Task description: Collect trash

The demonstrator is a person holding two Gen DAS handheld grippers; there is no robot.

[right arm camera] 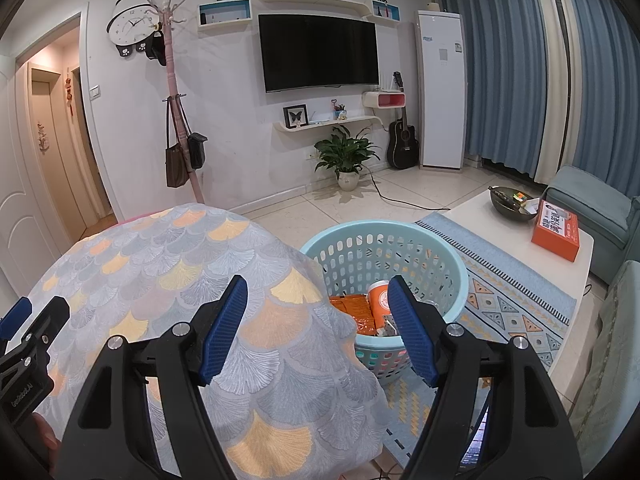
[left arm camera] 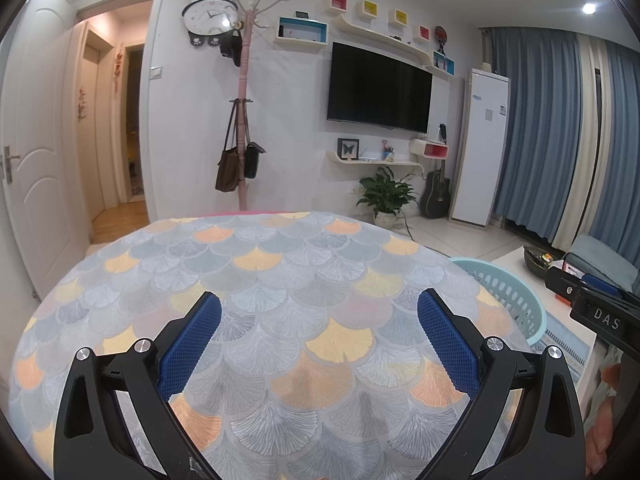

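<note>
A light blue plastic basket (right arm camera: 448, 268) stands on the rug beside the table; it also shows in the left wrist view (left arm camera: 516, 300). Inside lie orange wrappers (right arm camera: 354, 312) and an orange-and-white paper cup (right arm camera: 380, 300). My left gripper (left arm camera: 320, 322) is open and empty over the table with a fan-patterned cloth (left arm camera: 280, 280). My right gripper (right arm camera: 318, 308) is open and empty, above the table's right edge (right arm camera: 320, 308) and near the basket. The right gripper's body shows at the right of the left wrist view (left arm camera: 600, 308); the left gripper shows at the left of the right wrist view (right arm camera: 28, 344).
A white coffee table (right arm camera: 500, 232) holds an orange box (right arm camera: 556, 232) and a dark bowl (right arm camera: 512, 200). A blue sofa (right arm camera: 592, 208) is at the right. A patterned rug (right arm camera: 516, 300) covers the floor. A pink coat rack (right arm camera: 180, 112) and a potted plant (right arm camera: 346, 160) stand by the far wall.
</note>
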